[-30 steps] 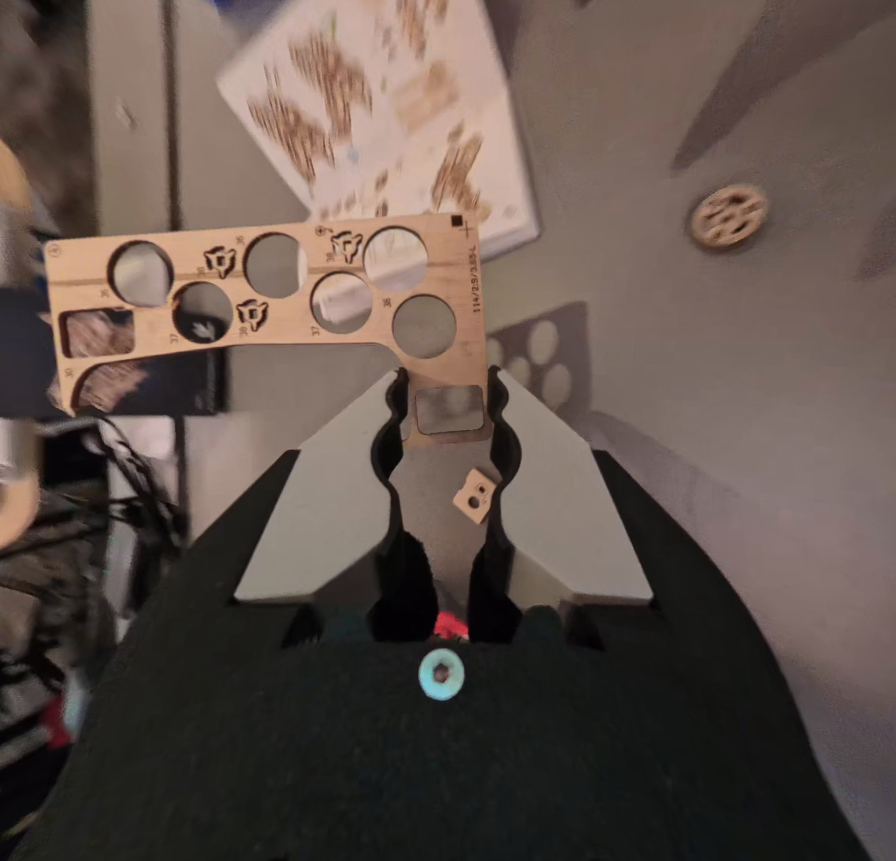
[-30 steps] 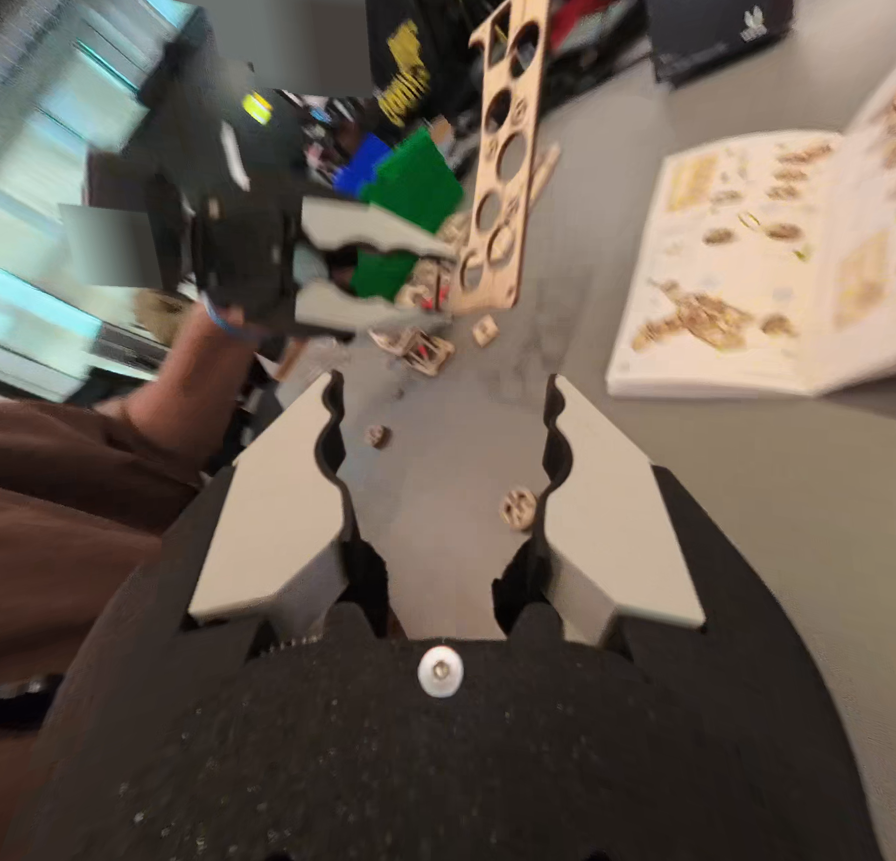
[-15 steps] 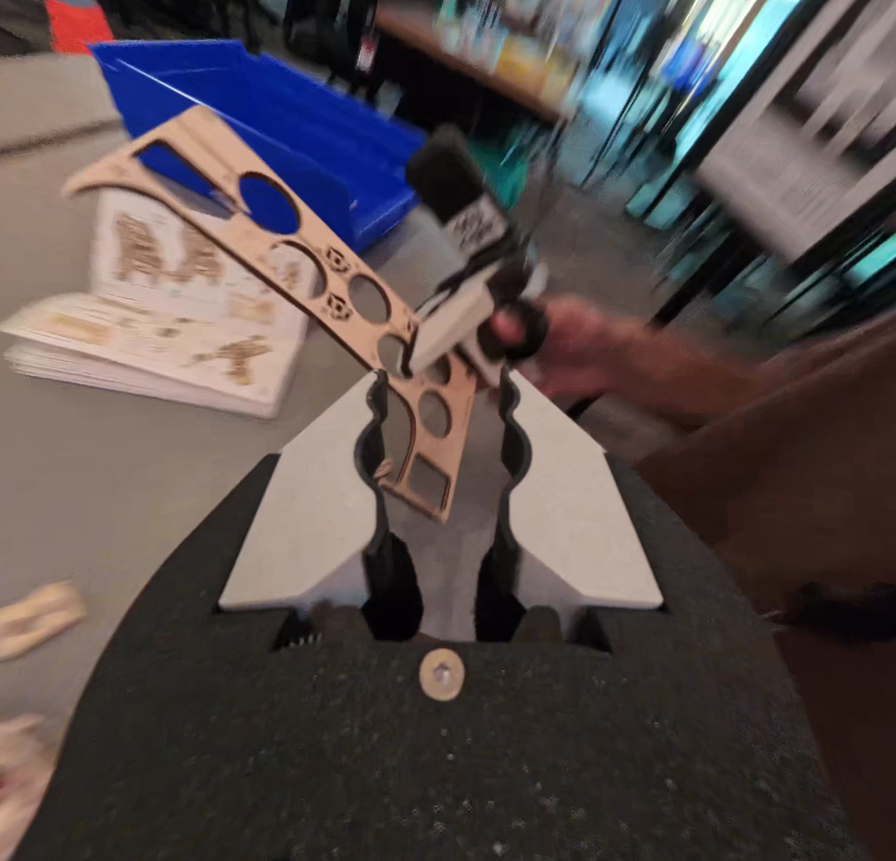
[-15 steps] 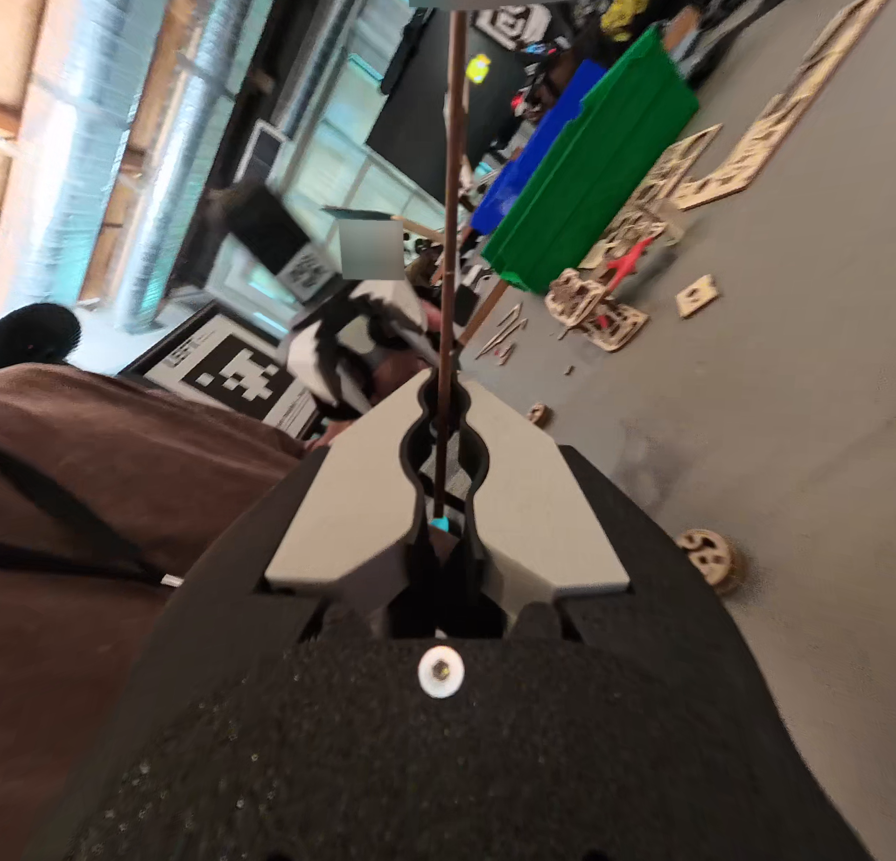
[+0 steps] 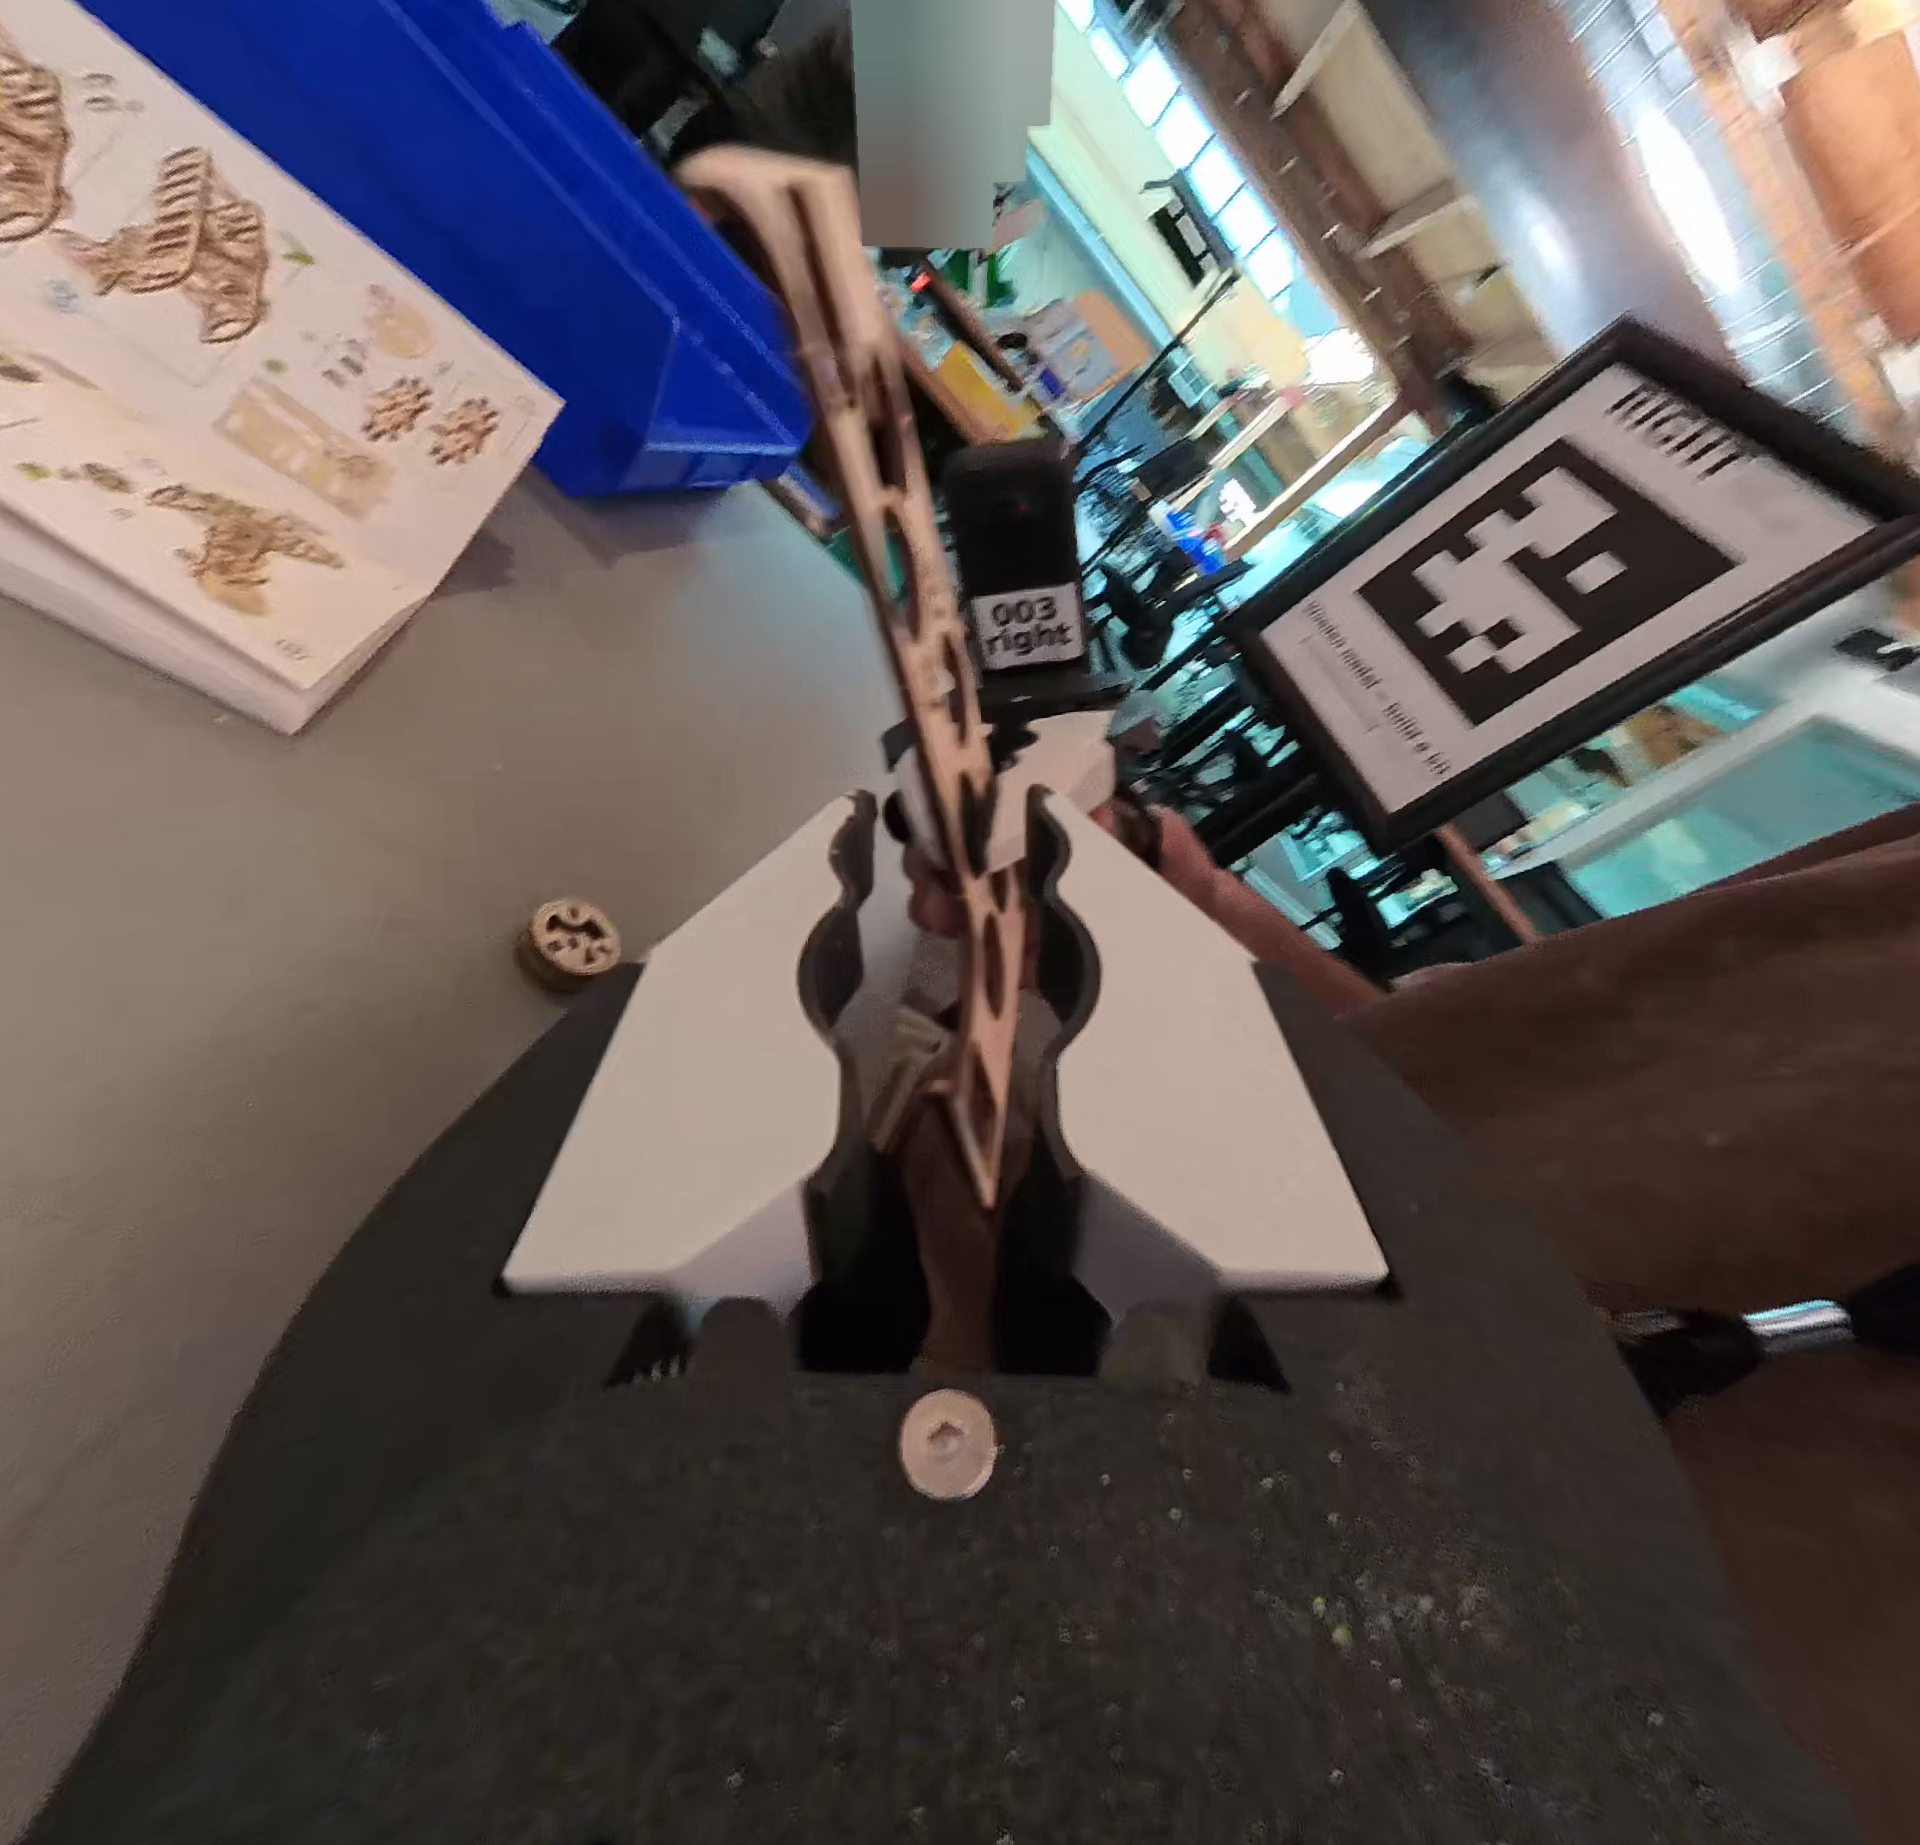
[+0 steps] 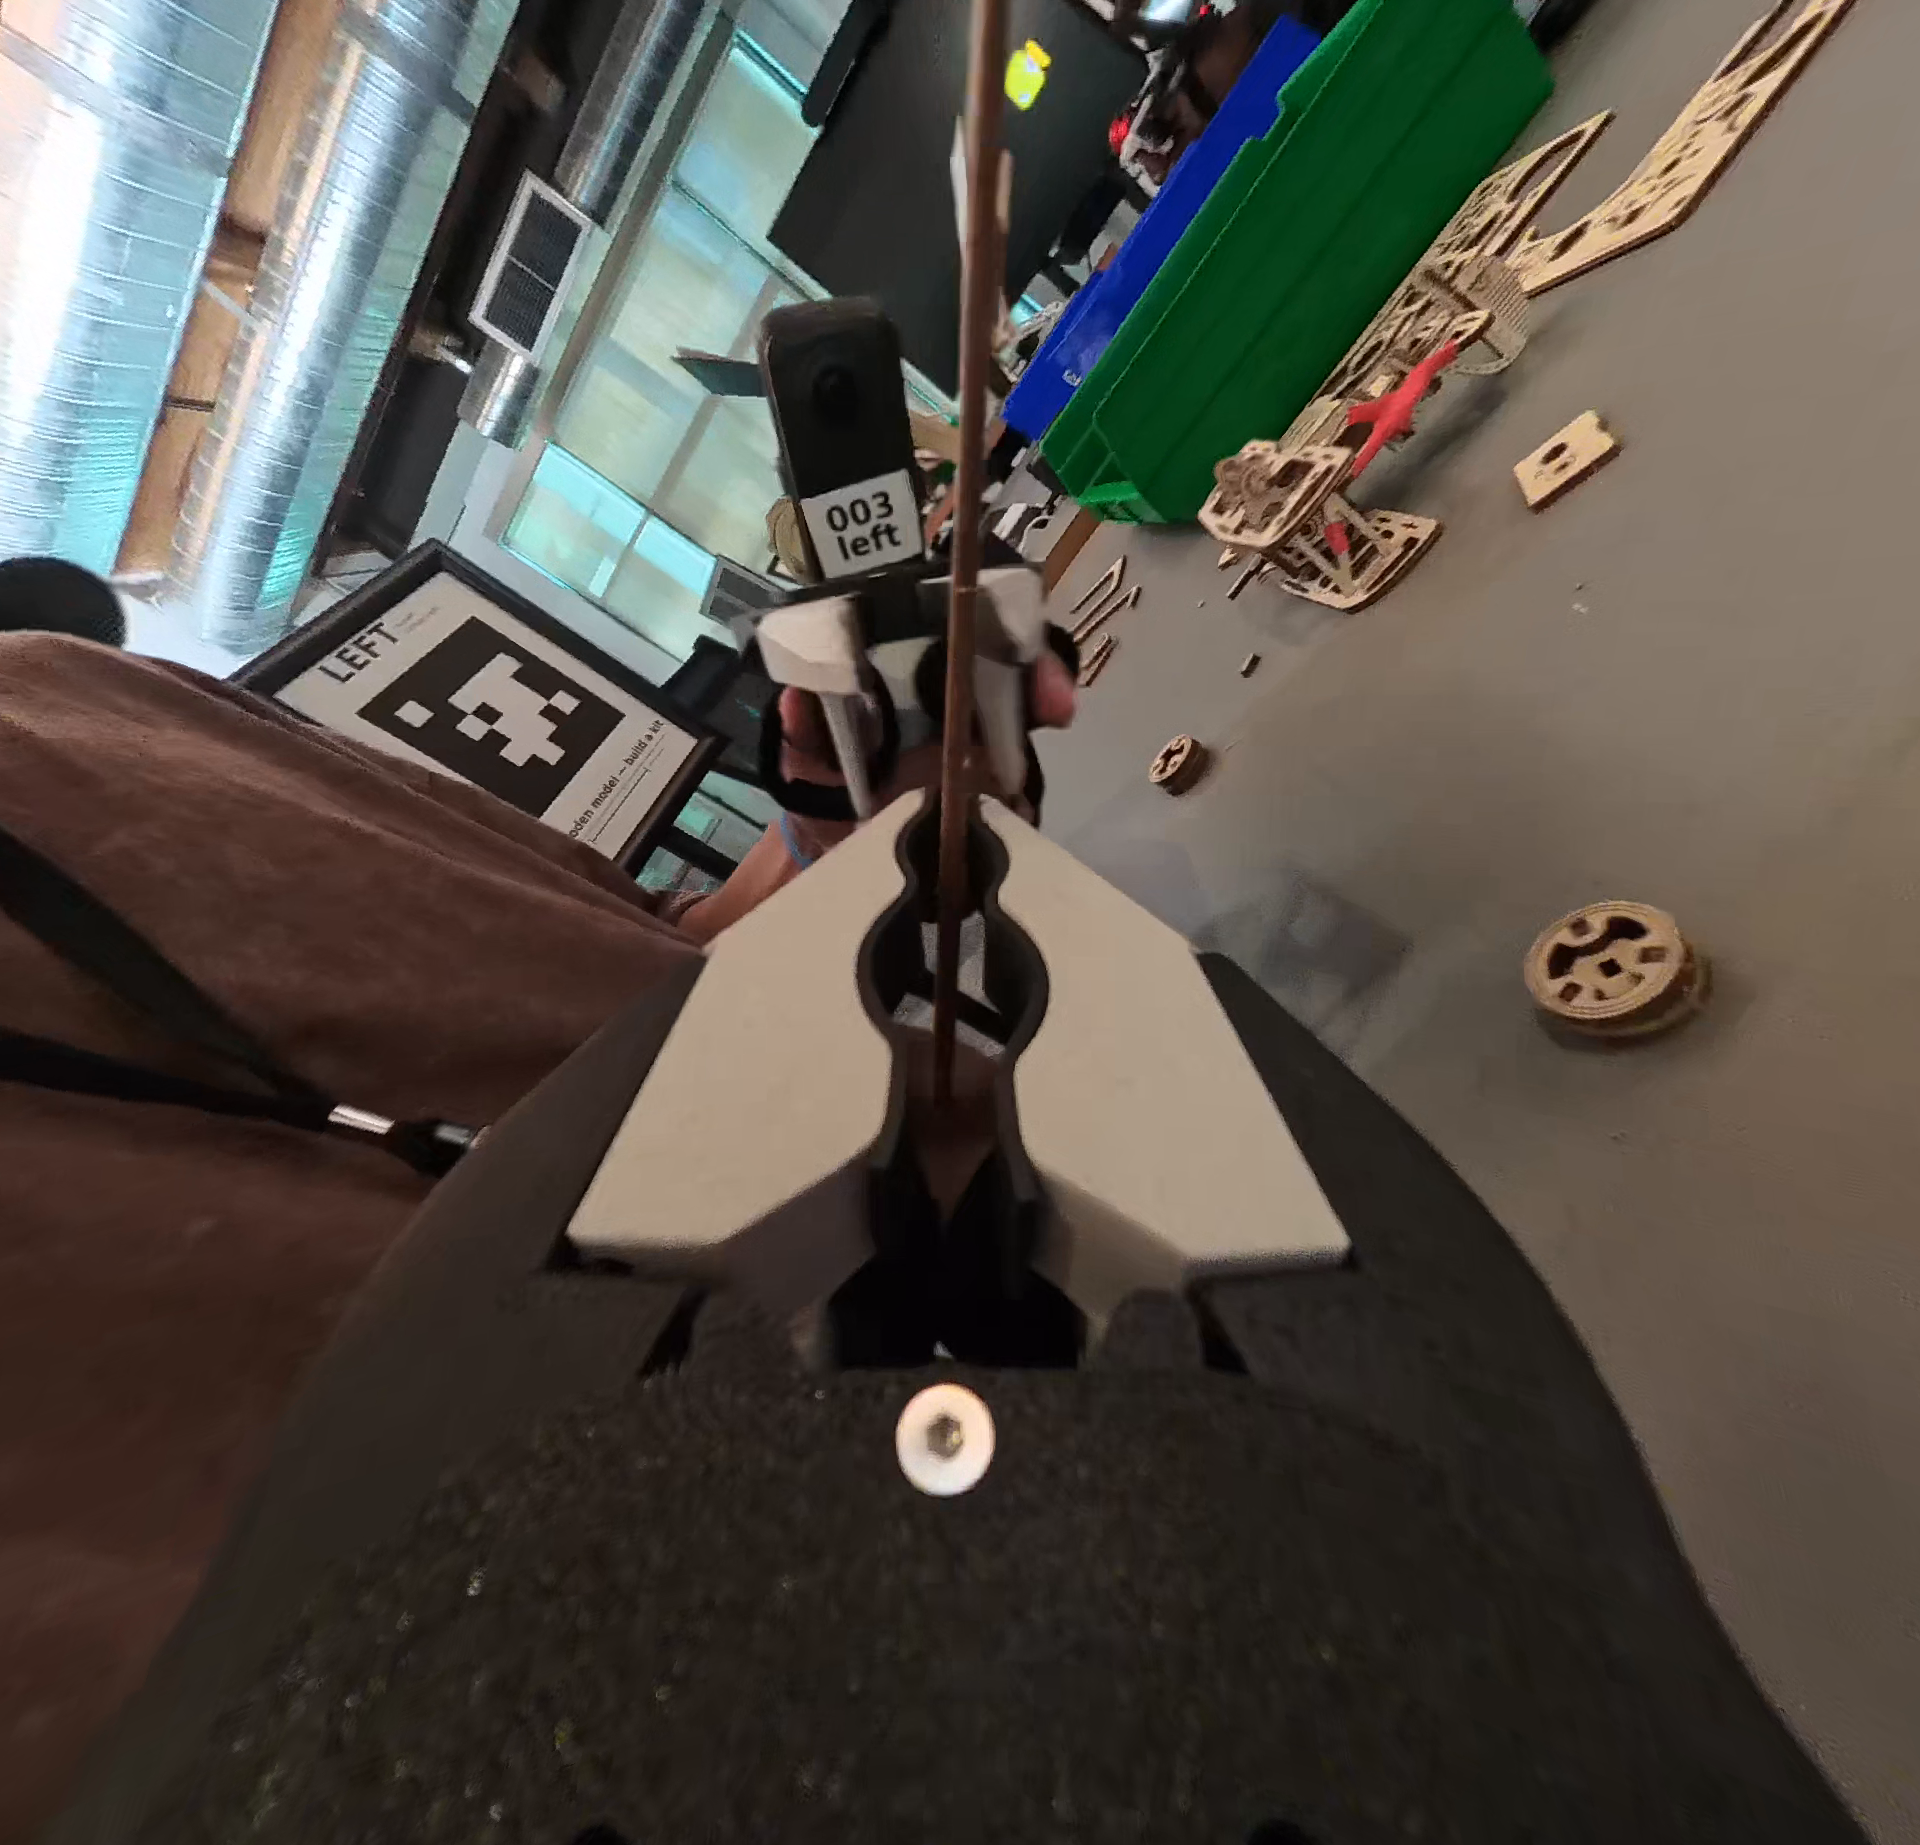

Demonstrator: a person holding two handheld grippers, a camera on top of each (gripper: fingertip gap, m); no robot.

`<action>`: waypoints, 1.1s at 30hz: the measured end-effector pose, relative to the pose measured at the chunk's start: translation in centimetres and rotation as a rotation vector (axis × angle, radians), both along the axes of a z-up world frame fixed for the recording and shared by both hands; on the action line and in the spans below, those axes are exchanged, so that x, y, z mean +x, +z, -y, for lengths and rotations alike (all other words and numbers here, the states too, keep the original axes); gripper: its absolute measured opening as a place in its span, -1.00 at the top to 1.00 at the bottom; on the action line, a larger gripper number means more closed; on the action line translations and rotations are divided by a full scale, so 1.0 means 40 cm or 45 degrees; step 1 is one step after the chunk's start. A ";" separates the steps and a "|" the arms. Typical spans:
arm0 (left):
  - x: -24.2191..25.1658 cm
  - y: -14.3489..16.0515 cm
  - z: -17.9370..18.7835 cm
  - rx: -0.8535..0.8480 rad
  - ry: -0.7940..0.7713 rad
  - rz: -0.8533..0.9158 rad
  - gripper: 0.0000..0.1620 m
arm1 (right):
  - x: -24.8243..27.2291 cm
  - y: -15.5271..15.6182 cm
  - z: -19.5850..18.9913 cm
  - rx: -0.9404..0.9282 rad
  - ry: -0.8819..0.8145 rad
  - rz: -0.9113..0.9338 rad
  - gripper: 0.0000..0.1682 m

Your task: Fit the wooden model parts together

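A thin wooden sheet with round punched holes stands upright in the air between both grippers. My right gripper is shut on its lower edge; there the sheet shows edge-on as a thin dark line. My left gripper is open, its fingers on either side of the sheet's end with gaps showing. The right gripper also shows in the left wrist view, clamped on the sheet just beyond my left fingertips. The left gripper shows in the right wrist view, straddling the sheet.
On the grey table lie a wooden wheel, a smaller wheel, a square part, a part-built wooden model and another sheet frame. An instruction booklet lies by a blue bin; a green bin stands behind. The tips of both grippers are at nearly the same place.
One second ago my left gripper held the sheet flat and my right was open. The right has since shut on it, the left has opened, and the sheet now stands nearly edge-on.
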State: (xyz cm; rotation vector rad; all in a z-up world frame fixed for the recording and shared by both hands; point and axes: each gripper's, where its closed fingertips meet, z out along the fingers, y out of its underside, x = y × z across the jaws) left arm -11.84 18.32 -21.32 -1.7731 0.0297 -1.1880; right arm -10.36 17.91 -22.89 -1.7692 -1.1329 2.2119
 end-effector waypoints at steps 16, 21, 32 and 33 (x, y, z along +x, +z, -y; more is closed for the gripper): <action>0.038 -0.053 0.008 -0.129 -0.101 0.202 1.00 | -0.063 0.022 -0.023 0.137 -0.096 0.064 0.76; 0.040 -0.076 -0.003 -0.157 -0.058 0.156 1.00 | -0.070 -0.012 -0.038 0.115 -0.140 0.151 0.88; 0.051 -0.195 -0.014 -0.200 0.040 -0.178 0.95 | -0.058 -0.116 -0.043 0.166 -0.304 0.364 0.97; 0.053 -0.201 -0.016 -0.211 0.041 -0.169 0.94 | -0.057 -0.123 -0.045 0.199 -0.324 0.393 0.96</action>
